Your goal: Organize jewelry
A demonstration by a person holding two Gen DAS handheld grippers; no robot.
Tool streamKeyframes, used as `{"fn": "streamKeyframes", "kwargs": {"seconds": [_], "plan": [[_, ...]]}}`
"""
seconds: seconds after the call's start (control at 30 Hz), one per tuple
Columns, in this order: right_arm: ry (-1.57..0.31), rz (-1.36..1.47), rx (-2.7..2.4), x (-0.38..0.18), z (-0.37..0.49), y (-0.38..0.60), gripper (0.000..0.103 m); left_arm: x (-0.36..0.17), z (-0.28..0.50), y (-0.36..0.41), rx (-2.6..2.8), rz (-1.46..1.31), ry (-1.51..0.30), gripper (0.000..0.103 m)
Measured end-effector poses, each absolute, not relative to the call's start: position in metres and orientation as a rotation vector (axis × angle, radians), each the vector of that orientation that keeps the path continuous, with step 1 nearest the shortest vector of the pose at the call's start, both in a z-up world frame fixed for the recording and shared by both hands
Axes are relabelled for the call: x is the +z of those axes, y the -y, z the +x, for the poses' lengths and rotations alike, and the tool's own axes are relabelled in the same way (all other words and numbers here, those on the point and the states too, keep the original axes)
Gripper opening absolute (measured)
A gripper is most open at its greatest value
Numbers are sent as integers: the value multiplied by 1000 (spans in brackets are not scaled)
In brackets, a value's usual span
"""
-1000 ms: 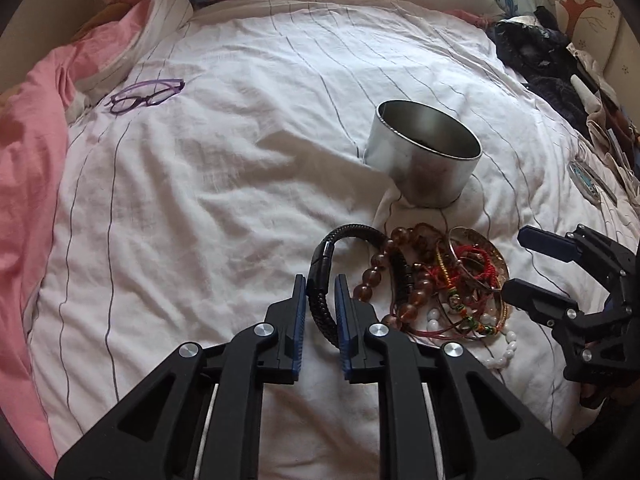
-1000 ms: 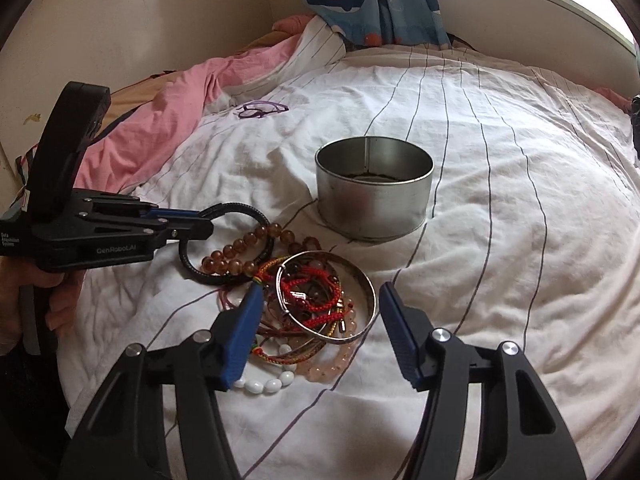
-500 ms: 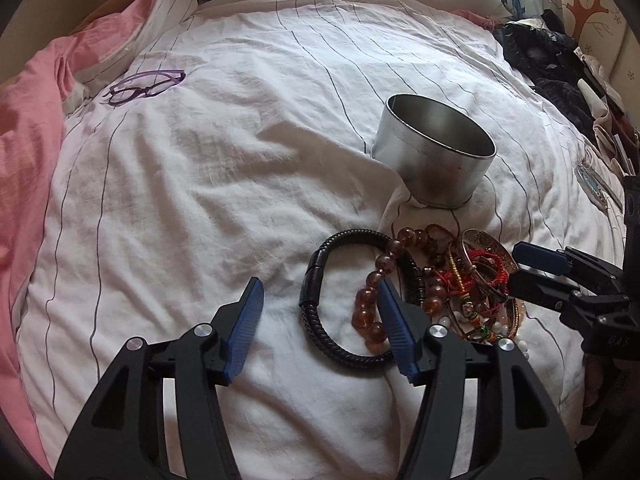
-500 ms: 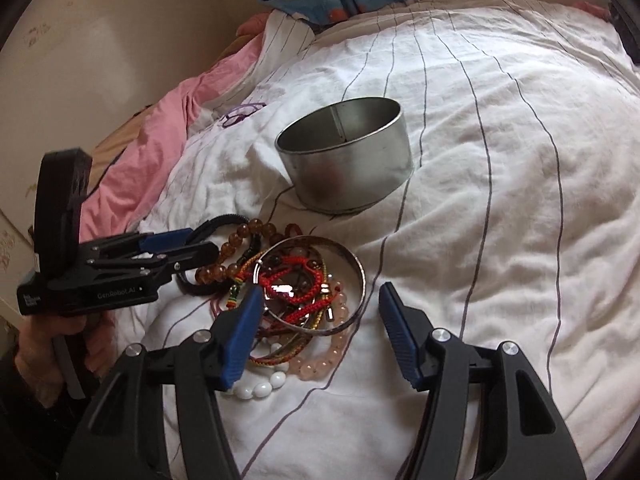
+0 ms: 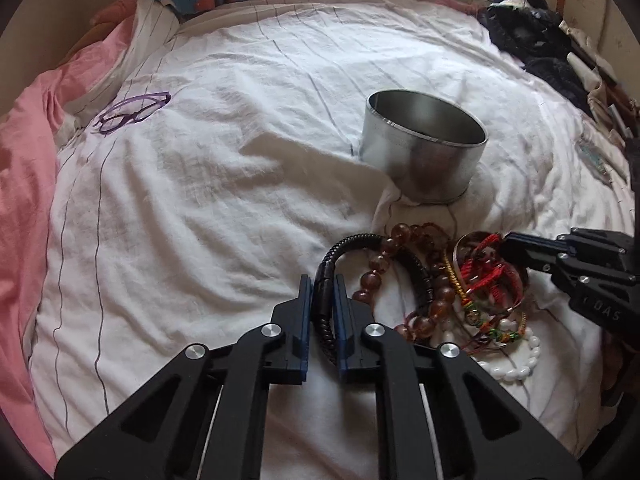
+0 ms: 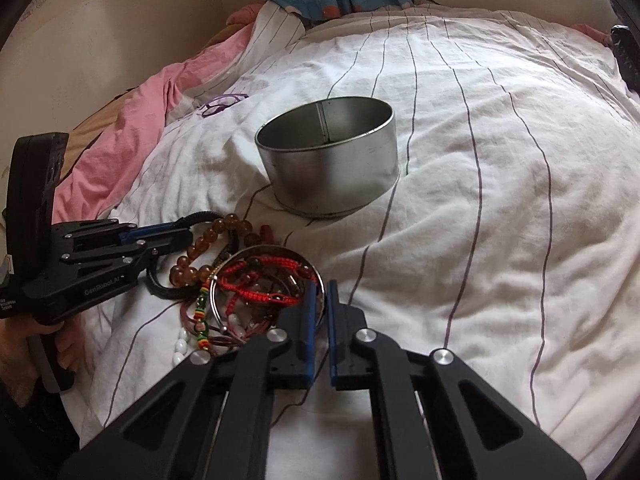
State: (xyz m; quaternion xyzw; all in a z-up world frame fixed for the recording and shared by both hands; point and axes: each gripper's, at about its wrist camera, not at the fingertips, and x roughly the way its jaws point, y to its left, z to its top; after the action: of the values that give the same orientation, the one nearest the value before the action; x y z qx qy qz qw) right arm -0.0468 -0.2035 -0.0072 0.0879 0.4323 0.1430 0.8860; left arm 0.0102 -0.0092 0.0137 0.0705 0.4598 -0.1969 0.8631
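Jewelry remained heaped on the white striped bedsheet (image 5: 208, 208), at six o'clock from the empty round steel tin (image 6: 332, 168). Left gripper (image 5: 322, 292) had just clamped the black braided leather bracelet (image 5: 326, 312); right gripper (image 6: 320, 300) had just pinched the thin silver bangle (image 6: 317, 276). Nothing was stored yet.

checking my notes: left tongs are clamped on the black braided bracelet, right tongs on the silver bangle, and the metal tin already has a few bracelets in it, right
Not quite: the metal tin holds no bracelets; the right wrist view shows only its bare inside. The rest stands: the left tongs are clamped on the black braided bracelet, the right tongs on the silver bangle, both having just closed.
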Motion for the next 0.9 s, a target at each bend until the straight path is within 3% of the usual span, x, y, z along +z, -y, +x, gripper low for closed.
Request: {"fn": "streamKeyframes", "kwargs": {"seconds": [0.13,0.9], "plan": [[-841,171,282,4,-56,206,5,28,5,9,-423,130,-891,10],[-864,199,269,-3,-52,212,5,20,6,17,-371,221,-912,11]]}}
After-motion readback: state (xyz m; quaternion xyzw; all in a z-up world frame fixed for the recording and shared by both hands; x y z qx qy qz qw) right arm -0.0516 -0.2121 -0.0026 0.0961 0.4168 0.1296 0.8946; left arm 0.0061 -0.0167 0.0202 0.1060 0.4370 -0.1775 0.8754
